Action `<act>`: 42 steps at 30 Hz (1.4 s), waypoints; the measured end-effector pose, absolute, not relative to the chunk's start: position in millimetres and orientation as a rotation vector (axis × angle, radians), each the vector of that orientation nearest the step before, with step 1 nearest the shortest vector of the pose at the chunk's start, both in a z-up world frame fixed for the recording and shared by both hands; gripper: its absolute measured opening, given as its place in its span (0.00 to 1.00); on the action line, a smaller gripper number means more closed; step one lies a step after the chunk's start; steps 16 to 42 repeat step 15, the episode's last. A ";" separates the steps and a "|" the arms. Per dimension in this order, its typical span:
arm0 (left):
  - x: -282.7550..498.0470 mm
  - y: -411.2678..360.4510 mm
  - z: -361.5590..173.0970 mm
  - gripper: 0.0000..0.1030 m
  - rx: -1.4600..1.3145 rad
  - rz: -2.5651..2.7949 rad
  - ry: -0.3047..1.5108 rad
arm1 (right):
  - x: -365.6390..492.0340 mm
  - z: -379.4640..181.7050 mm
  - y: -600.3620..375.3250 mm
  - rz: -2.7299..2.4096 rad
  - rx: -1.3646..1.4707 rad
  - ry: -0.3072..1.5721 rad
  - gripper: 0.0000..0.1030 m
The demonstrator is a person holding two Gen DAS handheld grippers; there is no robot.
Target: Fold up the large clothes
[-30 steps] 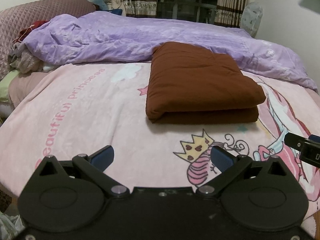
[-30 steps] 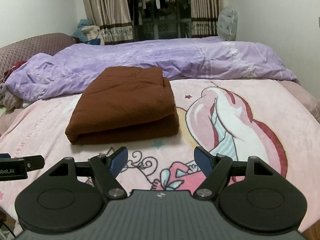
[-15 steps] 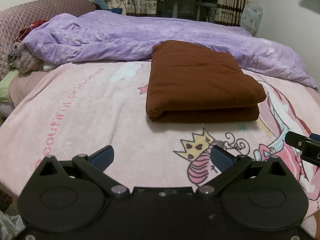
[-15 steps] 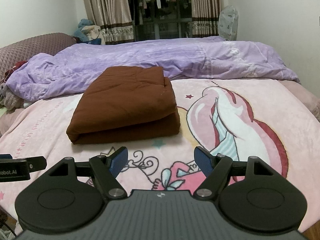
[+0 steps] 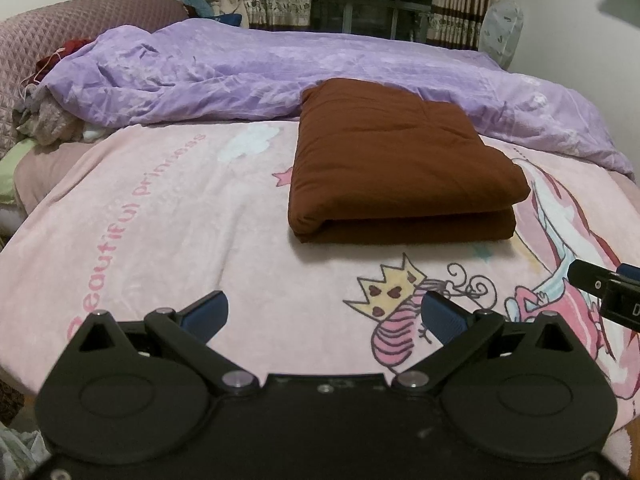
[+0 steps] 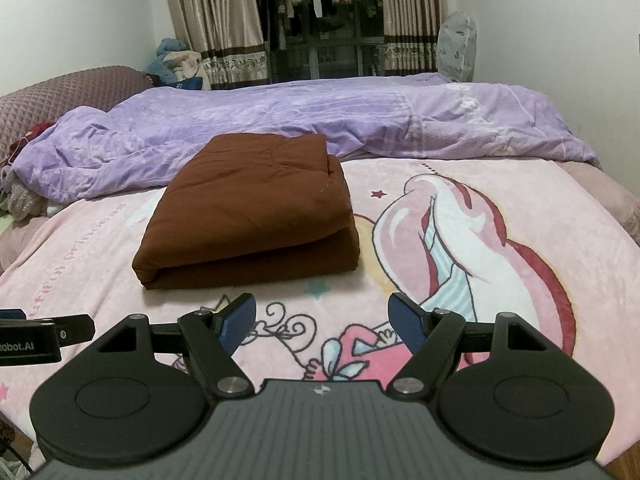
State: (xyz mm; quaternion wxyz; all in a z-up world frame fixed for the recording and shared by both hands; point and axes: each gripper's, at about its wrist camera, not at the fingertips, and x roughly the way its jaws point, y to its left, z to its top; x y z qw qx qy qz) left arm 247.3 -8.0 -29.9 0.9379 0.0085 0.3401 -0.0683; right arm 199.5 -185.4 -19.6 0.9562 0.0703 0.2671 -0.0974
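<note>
A brown garment (image 5: 400, 164) lies folded into a thick rectangle on the pink cartoon blanket (image 5: 160, 220), its folded edge facing me; the right wrist view shows the same brown garment (image 6: 252, 208) left of centre. My left gripper (image 5: 324, 314) hovers over the blanket well short of the garment, jaws wide open and empty. My right gripper (image 6: 322, 322) is likewise open with nothing between its blue pads (image 6: 240, 322), a little in front of the garment's near right corner. Each gripper's tip shows at the edge of the other's view.
A crumpled purple duvet (image 5: 280, 68) runs across the bed behind the garment. Loose clothes (image 5: 44, 120) pile at the left by a quilted headboard (image 5: 60, 20). Curtains (image 6: 216, 32), hanging clothes and a covered fan (image 6: 456, 44) stand at the back wall.
</note>
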 end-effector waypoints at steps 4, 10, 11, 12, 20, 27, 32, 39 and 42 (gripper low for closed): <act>247.8 -7.7 -30.5 1.00 0.014 -0.150 0.695 | 199.5 -19.5 -185.2 -0.198 0.144 0.542 0.86; 248.6 -9.5 -32.5 1.00 0.029 -0.149 0.693 | 199.3 -21.5 -182.5 -0.197 0.143 0.545 0.86; 248.6 -9.5 -32.7 1.00 0.028 -0.150 0.693 | 200.1 -22.1 -182.4 -0.196 0.142 0.546 0.86; 248.9 -9.2 -32.9 1.00 0.027 -0.151 0.694 | 200.8 -22.2 -182.0 -0.195 0.142 0.548 0.86; 249.6 -8.6 -33.2 1.00 0.027 -0.149 0.696 | 201.0 -22.8 -181.4 -0.195 0.142 0.549 0.86; 249.6 -8.6 -33.2 1.00 0.027 -0.149 0.696 | 201.0 -22.8 -181.4 -0.195 0.142 0.549 0.86; 249.6 -8.6 -33.2 1.00 0.027 -0.149 0.696 | 201.0 -22.8 -181.4 -0.195 0.142 0.549 0.86; 249.6 -8.6 -33.2 1.00 0.027 -0.149 0.696 | 201.0 -22.8 -181.4 -0.195 0.142 0.549 0.86; 249.6 -8.6 -33.2 1.00 0.027 -0.149 0.696 | 201.0 -22.8 -181.4 -0.195 0.142 0.549 0.86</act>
